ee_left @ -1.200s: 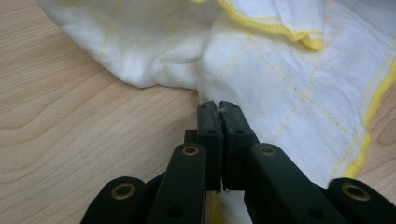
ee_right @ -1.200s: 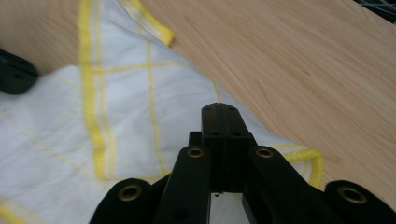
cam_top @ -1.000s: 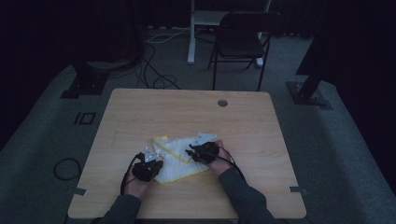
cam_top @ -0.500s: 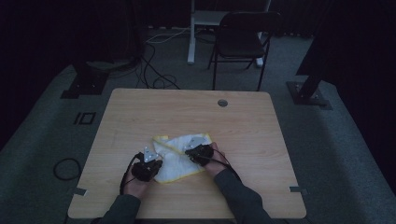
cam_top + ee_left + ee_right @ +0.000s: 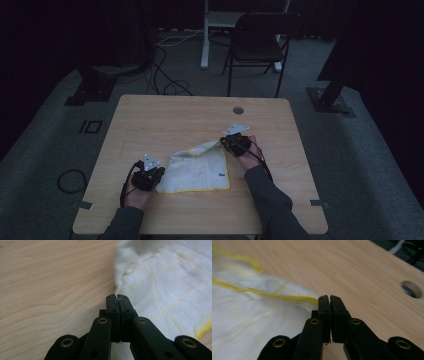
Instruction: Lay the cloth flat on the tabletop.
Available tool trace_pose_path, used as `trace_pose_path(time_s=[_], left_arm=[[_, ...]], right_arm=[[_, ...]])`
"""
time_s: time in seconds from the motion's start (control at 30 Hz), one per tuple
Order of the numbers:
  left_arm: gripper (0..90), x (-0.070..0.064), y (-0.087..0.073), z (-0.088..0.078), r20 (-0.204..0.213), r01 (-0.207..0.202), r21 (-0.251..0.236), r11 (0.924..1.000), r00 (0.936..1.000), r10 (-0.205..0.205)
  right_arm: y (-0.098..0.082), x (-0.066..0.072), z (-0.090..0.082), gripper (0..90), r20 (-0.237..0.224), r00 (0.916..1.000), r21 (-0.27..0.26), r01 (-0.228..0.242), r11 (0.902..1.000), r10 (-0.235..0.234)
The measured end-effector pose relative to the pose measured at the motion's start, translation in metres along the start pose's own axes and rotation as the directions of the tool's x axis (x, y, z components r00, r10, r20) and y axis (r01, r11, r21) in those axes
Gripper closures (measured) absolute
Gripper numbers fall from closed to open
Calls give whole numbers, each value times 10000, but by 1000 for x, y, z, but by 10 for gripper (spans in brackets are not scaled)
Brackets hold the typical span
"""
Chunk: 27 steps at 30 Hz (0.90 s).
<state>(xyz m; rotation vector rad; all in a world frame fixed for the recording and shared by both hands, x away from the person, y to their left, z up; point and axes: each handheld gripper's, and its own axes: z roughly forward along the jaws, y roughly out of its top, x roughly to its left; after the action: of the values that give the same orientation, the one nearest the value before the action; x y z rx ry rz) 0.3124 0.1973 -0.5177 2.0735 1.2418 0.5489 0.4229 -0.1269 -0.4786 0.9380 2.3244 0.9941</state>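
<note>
On the near half of the wooden table (image 5: 165, 115) lies a white cloth (image 5: 200, 172) with a yellow hemmed edge, and it is held at two opposite corners, which looks meant to stretch it flat or set up a fold. The left gripper (image 5: 117, 298) has its jaws clenched on the near-left corner, a wisp of white fabric caught between the pads, pinning that end low against the table. The right gripper (image 5: 329, 298) has just been closing and is now pinched tight on the far-right corner, the yellow hem (image 5: 287, 298) running straight into its jaws; that corner appears raised a little, so the cloth drapes from it toward the table.

The cloth itself is soft and fluffy, like a towel, white with a faint grid of pale yellow lines and a small dark tag near its near-right edge. Its far edge is rumpled and partly folded over. Beyond the table stands a dark folding chair (image 5: 260, 40).
</note>
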Motion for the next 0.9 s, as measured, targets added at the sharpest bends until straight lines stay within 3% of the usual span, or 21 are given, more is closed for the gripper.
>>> trace_pose_path(time_s=[0.17, 0.3, 0.43, 0.53, 0.6, 0.73, 0.9], left_arm=[[897, 0, 0, -2, -46, -1, -98, 10000, 10000, 1], [897, -6, 2, -3, 24, -168, -173, 9997, 9999, 169], [896, -15, 1, -2, 445, -361, -145, 9992, 9983, 367], [882, -26, 0, 3, 805, -648, -52, 9979, 9946, 650], [808, -28, 0, 6, 860, -637, -58, 9980, 9942, 640], [728, -23, 6, 2, 791, -433, -576, 9974, 9957, 478], [723, -13, 17, 1, 485, -271, -874, 9958, 9983, 314]], right_arm=[[-5, -21, -4, 890, 371, 9967, 76, -730, 9973, 727], [-11, -30, -5, 890, 759, 9921, 246, -1017, 9945, 995], [-15, -36, -4, 890, 1124, 9855, 432, -1324, 9903, 1269], [-16, -37, -3, 884, 1354, 9823, 552, -1381, 9889, 1296], [-16, -36, -3, 839, 1098, 9872, 603, -1225, 9906, 1154], [-14, -29, -8, 742, 1024, 9907, 406, -939, 9947, 894], [-12, -16, -16, 701, 812, 9954, 216, -528, 9984, 509]])
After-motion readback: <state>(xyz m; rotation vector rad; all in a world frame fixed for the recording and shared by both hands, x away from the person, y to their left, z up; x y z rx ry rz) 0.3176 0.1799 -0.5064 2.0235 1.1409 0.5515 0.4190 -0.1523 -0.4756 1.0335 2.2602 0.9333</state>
